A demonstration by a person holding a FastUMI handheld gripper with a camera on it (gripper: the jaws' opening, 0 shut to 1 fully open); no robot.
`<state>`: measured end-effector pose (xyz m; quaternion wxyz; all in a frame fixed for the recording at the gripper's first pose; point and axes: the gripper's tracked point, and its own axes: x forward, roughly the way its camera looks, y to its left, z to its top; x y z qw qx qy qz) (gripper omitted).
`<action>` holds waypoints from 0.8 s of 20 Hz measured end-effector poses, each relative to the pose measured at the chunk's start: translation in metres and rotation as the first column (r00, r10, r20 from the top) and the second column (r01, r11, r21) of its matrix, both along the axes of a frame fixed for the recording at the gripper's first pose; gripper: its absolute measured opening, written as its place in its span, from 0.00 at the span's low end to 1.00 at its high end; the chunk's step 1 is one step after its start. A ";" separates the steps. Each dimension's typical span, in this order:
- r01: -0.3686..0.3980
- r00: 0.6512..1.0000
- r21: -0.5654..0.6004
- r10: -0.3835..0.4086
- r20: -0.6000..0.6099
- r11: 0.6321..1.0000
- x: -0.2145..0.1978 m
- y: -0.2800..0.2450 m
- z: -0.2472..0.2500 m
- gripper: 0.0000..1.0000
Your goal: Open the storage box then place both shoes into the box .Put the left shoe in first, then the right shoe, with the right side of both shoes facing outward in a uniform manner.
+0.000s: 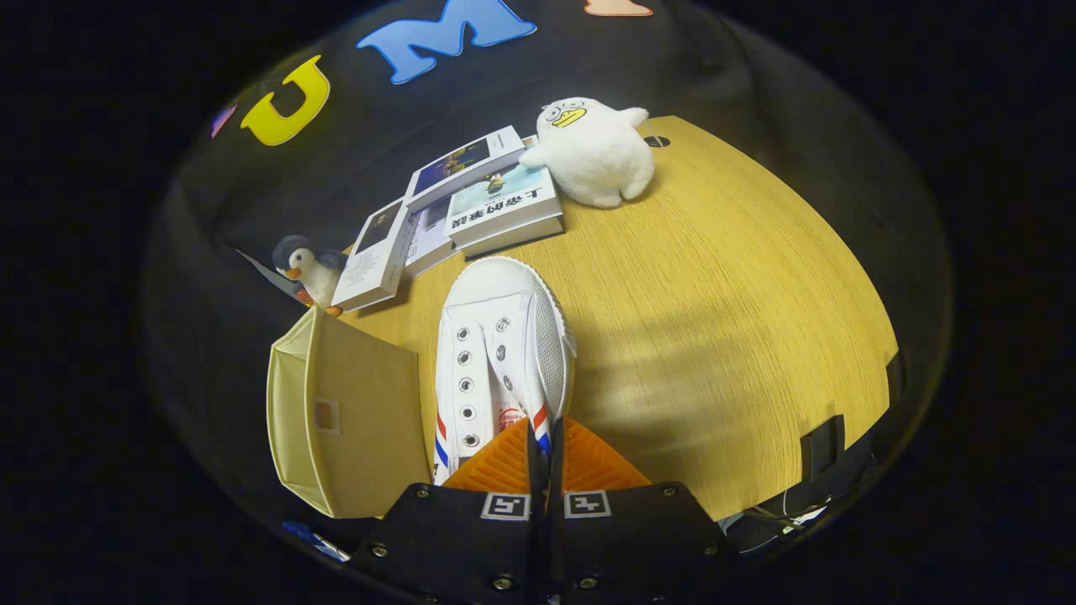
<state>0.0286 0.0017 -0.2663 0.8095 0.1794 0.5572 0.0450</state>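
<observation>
- Your gripper (545,449), at the bottom centre of the frame, has its jaws pinched on the white shoe's (503,353) collar edge.
- Keep that pinch firm; the toe points toward the books (479,197) in the upper middle.
- The storage box (349,416) sits lower left, touching the shoe; carry it there level, right side outward.

White shoe (503,353) beside beige storage box (353,416)

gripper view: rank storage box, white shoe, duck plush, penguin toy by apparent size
1. storage box and white shoe, look alike and both sit nearest; unsure
2. duck plush
3. penguin toy
Tongs pinch the shoe's collar.
</observation>
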 end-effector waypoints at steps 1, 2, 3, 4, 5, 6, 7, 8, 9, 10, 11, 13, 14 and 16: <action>-0.005 1.000 0.004 0.005 0.007 1.000 0.001 0.008 0.007 0.01; -0.009 1.000 0.007 0.009 0.014 1.000 0.001 0.014 0.013 0.01; -0.012 1.000 0.008 0.011 0.020 1.000 0.003 0.022 0.019 0.00; -0.017 1.000 0.009 0.017 0.025 1.000 0.004 0.029 0.024 0.01; -0.021 0.999 0.009 0.021 0.032 1.000 0.006 0.037 0.030 0.01; -0.027 0.999 0.011 0.026 0.037 1.000 0.007 0.044 0.034 0.01; -0.032 0.999 0.015 0.031 0.043 0.999 0.008 0.053 0.040 0.01; -0.041 0.998 0.020 0.040 0.047 0.999 0.008 0.061 0.044 0.01; -0.045 0.998 0.024 0.044 0.054 0.999 0.010 0.070 0.050 0.01; -0.054 0.997 0.028 0.052 0.060 0.998 0.010 0.079 0.053 0.01; -0.062 0.996 0.031 0.059 0.068 0.998 0.011 0.088 0.058 0.01; -0.080 0.994 0.040 0.076 0.082 0.996 0.012 0.106 0.067 0.01; -0.089 0.993 0.047 0.084 0.088 0.995 0.011 0.116 0.070 0.01; -0.101 0.990 0.057 0.095 0.103 0.993 0.012 0.134 0.078 0.01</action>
